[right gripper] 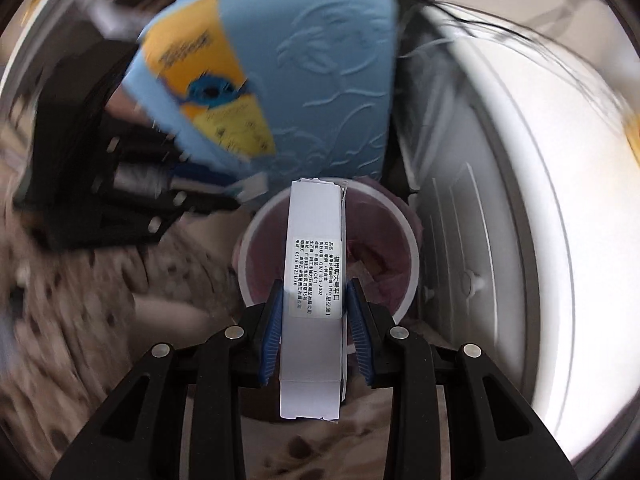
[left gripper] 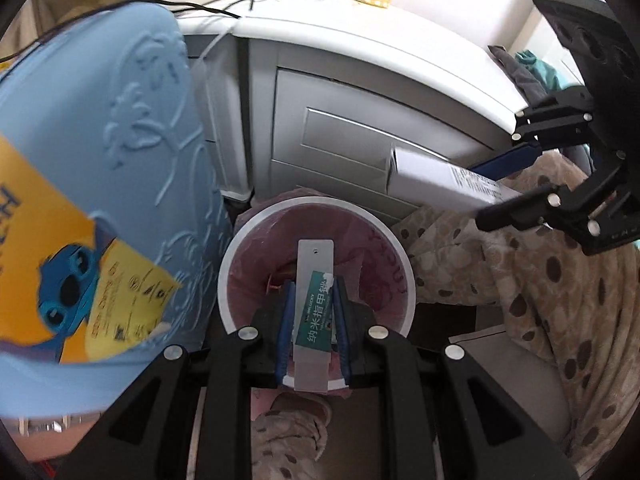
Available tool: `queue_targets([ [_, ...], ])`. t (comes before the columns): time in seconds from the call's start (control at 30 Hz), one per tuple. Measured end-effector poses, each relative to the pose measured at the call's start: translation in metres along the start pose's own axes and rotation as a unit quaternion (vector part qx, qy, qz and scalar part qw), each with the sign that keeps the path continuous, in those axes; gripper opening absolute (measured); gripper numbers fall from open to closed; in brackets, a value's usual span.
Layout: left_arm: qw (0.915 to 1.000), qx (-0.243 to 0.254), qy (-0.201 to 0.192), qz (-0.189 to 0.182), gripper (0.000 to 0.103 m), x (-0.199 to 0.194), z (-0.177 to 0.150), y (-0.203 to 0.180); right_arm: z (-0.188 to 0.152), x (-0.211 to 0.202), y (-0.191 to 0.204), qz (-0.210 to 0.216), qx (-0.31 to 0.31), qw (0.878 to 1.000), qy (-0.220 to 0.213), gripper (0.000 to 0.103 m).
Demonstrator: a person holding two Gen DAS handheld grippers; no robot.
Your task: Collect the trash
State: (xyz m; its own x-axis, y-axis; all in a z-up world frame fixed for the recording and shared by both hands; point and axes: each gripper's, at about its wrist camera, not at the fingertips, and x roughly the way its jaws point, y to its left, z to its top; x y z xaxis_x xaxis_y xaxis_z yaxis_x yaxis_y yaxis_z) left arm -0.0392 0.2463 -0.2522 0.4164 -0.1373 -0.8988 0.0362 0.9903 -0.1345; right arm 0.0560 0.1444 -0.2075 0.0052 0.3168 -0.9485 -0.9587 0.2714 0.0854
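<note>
My left gripper (left gripper: pixel 313 312) is shut on a flat grey card package with a green label (left gripper: pixel 314 312) and holds it over the round white trash bin (left gripper: pixel 240 240), which has a pink liner. My right gripper (right gripper: pixel 314 316) is shut on a long white carton (right gripper: pixel 314 280) with a printed sticker, held above the same bin (right gripper: pixel 256 224). In the left wrist view the right gripper (left gripper: pixel 508 180) comes in from the right with the carton (left gripper: pixel 432 178). The left gripper (right gripper: pixel 224 192) shows blurred at the left of the right wrist view.
A big light-blue tub with a yellow cartoon label (left gripper: pixel 100 168) stands left of the bin, also in the right wrist view (right gripper: pixel 304 80). A white bedside cabinet (left gripper: pixel 360 120) is behind the bin. A spotted beige blanket (left gripper: pixel 540 280) lies to the right. Cables run over the cabinet top.
</note>
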Motion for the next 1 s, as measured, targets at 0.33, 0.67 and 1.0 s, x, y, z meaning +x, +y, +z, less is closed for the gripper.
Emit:
queue_targets([
  [0.33, 0.9981, 0.025, 0.032, -0.046, 0.033, 0.036, 0.006, 0.006, 0.01, 0.027, 0.009, -0.026, -0.133, 0.99, 0.037, 0.048],
  [0.67, 0.9988, 0.034, 0.029, -0.018, 0.098, 0.031, 0.005, -0.014, -0.009, -0.008, 0.007, -0.061, -0.116, 0.991, -0.004, 0.095],
  [1.0, 0.9996, -0.002, 0.007, 0.028, 0.098, -0.014, -0.004, -0.039, -0.052, -0.065, 0.028, -0.072, -0.034, 0.994, -0.073, 0.096],
])
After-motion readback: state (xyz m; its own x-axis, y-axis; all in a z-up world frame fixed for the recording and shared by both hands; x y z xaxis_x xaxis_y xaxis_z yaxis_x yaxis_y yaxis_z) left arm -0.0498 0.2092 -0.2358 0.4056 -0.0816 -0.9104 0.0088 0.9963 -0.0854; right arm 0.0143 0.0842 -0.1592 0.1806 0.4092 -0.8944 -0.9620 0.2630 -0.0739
